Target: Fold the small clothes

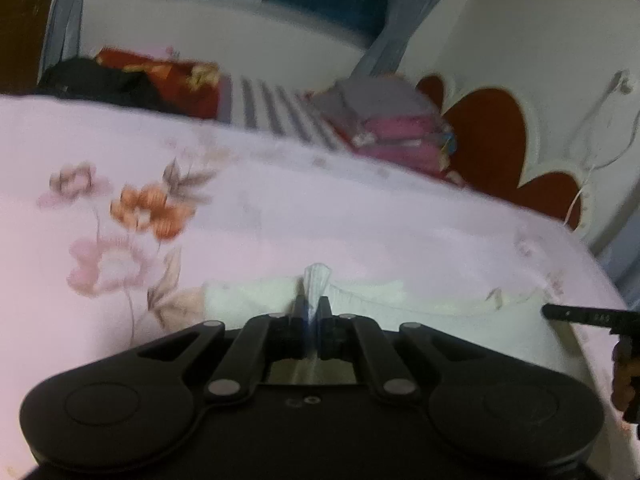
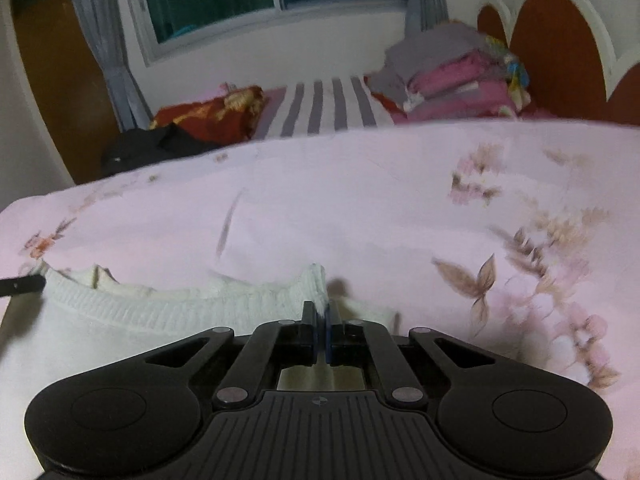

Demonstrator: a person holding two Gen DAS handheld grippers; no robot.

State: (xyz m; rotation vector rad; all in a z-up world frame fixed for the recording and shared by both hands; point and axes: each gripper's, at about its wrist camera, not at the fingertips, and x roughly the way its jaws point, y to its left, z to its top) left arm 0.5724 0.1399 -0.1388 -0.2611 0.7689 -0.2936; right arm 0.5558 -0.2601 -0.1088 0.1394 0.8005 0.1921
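White garment (image 2: 168, 312) lies flat on the bed (image 2: 360, 208), directly ahead of both tools. Left tool (image 1: 313, 307) and right tool (image 2: 321, 309) each clamp a pinch of its ribbed collar edge; paired corner grips likely keep that edge taut for folding.

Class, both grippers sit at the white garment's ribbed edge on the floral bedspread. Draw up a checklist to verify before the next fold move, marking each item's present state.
1. Left gripper shut on the white garment: ok.
2. Right gripper shut on the ribbed edge: ok.
3. Both grips on the same garment: ok.
4. Floral bedspread ahead free of other items: ok.
5. Folded stack well away from the work: ok.
6. Garment's lower half lying flat: cannot tell, hidden below both cameras.
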